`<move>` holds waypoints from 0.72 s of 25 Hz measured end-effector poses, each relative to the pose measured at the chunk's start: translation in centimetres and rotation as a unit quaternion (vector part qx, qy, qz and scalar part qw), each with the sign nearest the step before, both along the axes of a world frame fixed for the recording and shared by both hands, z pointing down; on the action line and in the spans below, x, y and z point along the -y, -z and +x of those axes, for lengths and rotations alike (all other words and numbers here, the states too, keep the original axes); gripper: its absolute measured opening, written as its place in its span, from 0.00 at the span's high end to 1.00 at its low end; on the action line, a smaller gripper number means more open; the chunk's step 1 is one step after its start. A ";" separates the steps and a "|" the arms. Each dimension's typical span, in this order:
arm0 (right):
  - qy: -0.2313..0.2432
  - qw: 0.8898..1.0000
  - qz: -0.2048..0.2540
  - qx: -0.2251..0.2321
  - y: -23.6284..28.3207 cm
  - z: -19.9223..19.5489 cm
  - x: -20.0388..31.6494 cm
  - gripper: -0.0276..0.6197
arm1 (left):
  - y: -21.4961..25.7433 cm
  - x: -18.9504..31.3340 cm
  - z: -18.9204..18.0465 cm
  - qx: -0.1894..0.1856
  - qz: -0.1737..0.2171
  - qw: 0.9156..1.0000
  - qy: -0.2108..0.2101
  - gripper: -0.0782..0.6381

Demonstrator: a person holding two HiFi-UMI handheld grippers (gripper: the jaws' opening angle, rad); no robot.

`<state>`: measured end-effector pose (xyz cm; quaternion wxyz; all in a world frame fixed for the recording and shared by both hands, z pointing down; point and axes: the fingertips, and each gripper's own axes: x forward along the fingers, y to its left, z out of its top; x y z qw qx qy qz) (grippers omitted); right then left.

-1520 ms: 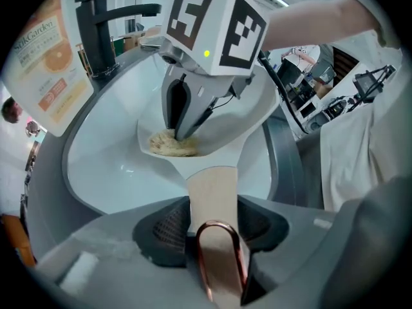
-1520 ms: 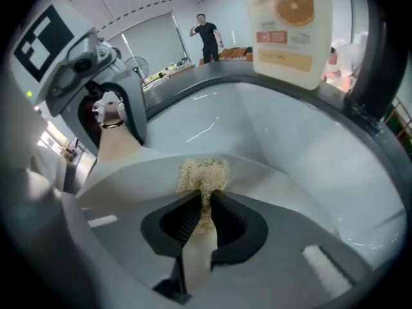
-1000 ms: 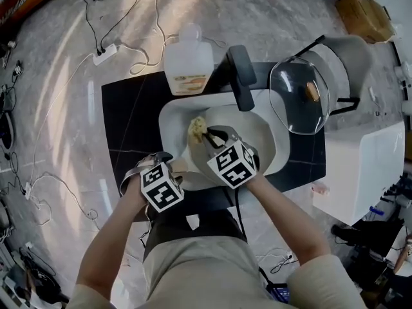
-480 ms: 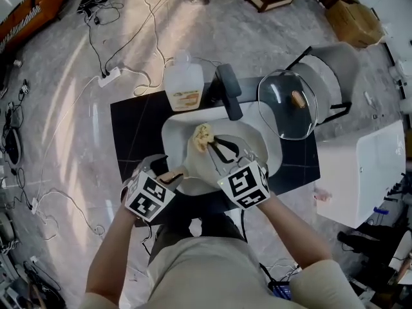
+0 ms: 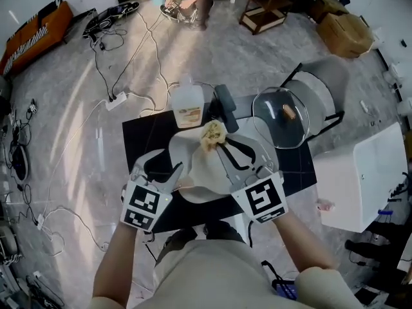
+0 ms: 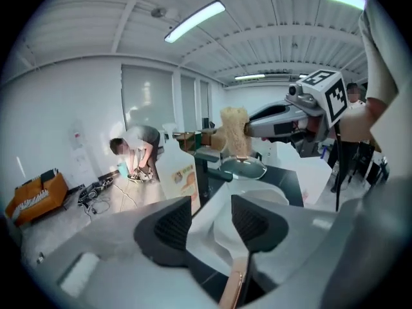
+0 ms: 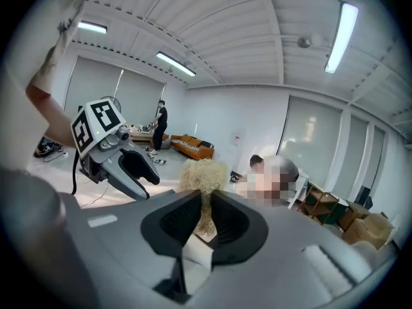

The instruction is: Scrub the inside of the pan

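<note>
Pan (image 5: 203,170) lies tilted in the white basin (image 5: 269,152) by the counter's (image 5: 138,134) front edge in the head view. Its handle (image 5: 185,187) is beside the left gripper (image 5: 165,167). The right gripper (image 5: 226,148) holds a straw-coloured scrubber (image 5: 214,134) clear of the pan.

Left gripper view: the jaws are apart and have just been closing, pressing nothing, with the handle just below one.

Right gripper view: the jaws are clamped on the scrubber.

Scrubbing looks paused. The next move calls for gripping the handle and lowering the scrubber inside.

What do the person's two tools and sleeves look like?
The left tool and right tool are grey with black ribbed pads; each bears a white cube with black square markers. A black cable hangs from the right one. Sleeves: short, beige.
</note>
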<state>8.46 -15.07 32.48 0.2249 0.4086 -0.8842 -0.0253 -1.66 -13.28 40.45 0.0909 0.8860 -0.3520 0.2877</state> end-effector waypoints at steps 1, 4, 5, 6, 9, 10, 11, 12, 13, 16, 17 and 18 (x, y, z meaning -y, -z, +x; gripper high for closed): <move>-0.005 1.000 0.011 0.006 1.3 0.2 -0.2 0.88 | 1.2 0.1 -0.2 -0.009 0.012 1.000 0.006 0.61; -0.020 0.999 0.043 0.022 5.2 0.9 -0.8 0.88 | 5.4 0.4 -0.5 -0.057 0.035 0.997 0.029 0.64; -0.025 0.998 0.053 0.027 6.4 1.1 -1.1 0.87 | 7.0 0.4 -0.7 -0.069 0.046 0.996 0.036 0.64; -0.029 0.997 0.062 0.032 7.5 1.2 -1.5 0.87 | 8.4 0.3 -0.8 -0.076 0.062 0.994 0.040 0.64; -0.040 0.994 0.087 0.048 10.4 1.4 -2.6 0.87 | 12.0 0.0 -1.4 -0.081 0.115 0.989 0.039 0.67; -0.042 0.993 0.093 0.051 11.3 1.4 -3.0 0.87 | 13.1 -0.2 -1.5 -0.083 0.129 0.987 0.040 0.68; -0.044 0.992 0.101 0.054 12.1 1.4 -3.5 0.87 | 14.2 -0.5 -1.7 -0.089 0.141 0.985 0.044 0.68; -0.047 0.991 0.108 0.058 13.0 1.3 -4.0 0.87 | 15.3 -0.9 -1.7 -0.096 0.152 0.982 0.050 0.68; -0.050 0.990 0.116 0.063 13.9 1.4 -4.5 0.87 | 16.4 -1.3 -1.7 -0.101 0.164 0.980 0.054 0.68; -0.064 0.986 0.135 0.079 16.5 1.7 -6.0 0.87 | 18.8 -2.4 -1.5 -0.104 0.202 0.973 0.048 0.68; -0.067 0.984 0.142 0.082 17.2 1.9 -6.4 0.87 | 19.5 -2.7 -1.4 -0.107 0.211 0.971 0.047 0.68; -0.069 0.983 0.150 0.084 18.0 2.0 -6.9 0.87 | 20.0 -3.0 -1.5 -0.111 0.216 0.969 0.048 0.70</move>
